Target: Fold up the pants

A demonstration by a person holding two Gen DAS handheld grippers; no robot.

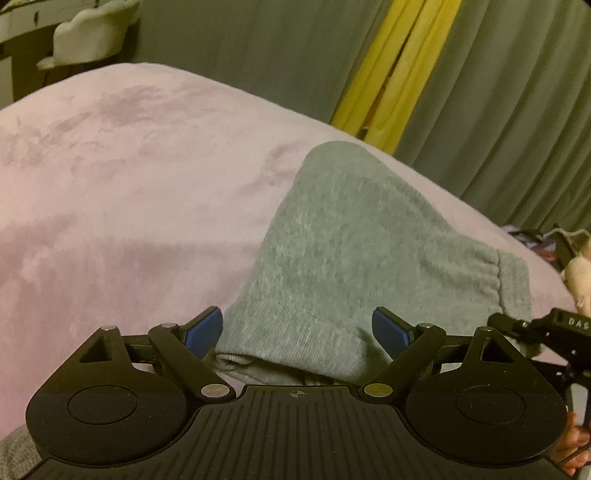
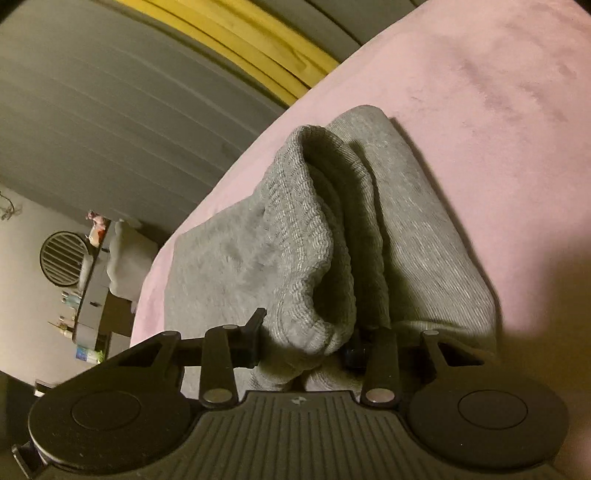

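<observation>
Grey sweatpants (image 1: 351, 254) lie partly folded on a pink blanket (image 1: 129, 177). In the left wrist view my left gripper (image 1: 297, 330) is open, its blue pads on either side of the near ribbed edge of the pants, holding nothing. The elastic band shows at the right (image 1: 498, 280). In the right wrist view the pants (image 2: 295, 240) bunch up between the fingers of my right gripper (image 2: 308, 338), which is shut on a ribbed fold of the cloth. The right gripper's tip also shows in the left wrist view (image 1: 546, 328).
Grey curtains (image 1: 498, 110) with a yellow strip (image 1: 391, 66) hang behind the bed. A white chair (image 1: 88, 33) stands at the far left. A round vent (image 2: 62, 258) and a shelf with small items (image 2: 88, 295) are beside the bed in the right wrist view.
</observation>
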